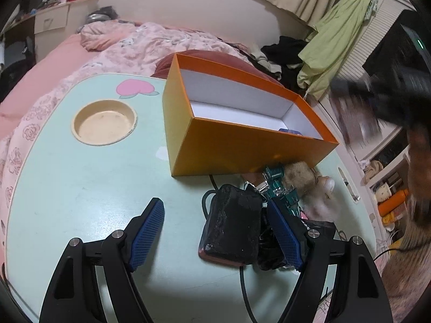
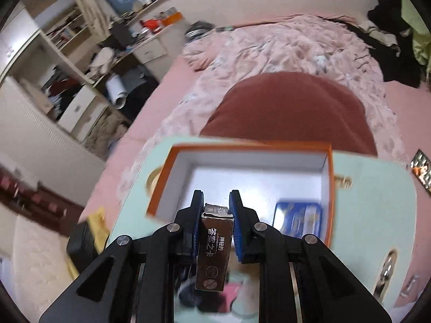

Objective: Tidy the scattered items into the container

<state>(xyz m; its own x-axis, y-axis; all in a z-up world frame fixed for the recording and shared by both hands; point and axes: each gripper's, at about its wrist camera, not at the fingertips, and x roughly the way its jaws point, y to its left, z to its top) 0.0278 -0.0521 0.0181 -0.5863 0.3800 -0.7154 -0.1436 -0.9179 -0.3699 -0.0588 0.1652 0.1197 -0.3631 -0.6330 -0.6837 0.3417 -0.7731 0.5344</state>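
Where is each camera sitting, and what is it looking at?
Left wrist: sits on the left tool, low over the mint table, looking past its open blue fingers at the orange box and black pouch.
Right wrist: sits on the right tool, above the orange box, looking down into it; its fingers grip a brown card box.
Both show the box, the table and the blue tin.

Open orange box (image 1: pixel 242 145) offers clear entry from above.
Inside the box, only a blue tin (image 2: pixel 297 218) occupies the right corner; the white floor left of it lies bare. In front of the box, a black pouch (image 1: pixel 231 231), green clips (image 1: pixel 277 188) and a furry toy (image 1: pixel 299 177) crowd the table (image 1: pixel 80 188); left of the box, a round recess (image 1: pixel 105 118) sits amid open tabletop.
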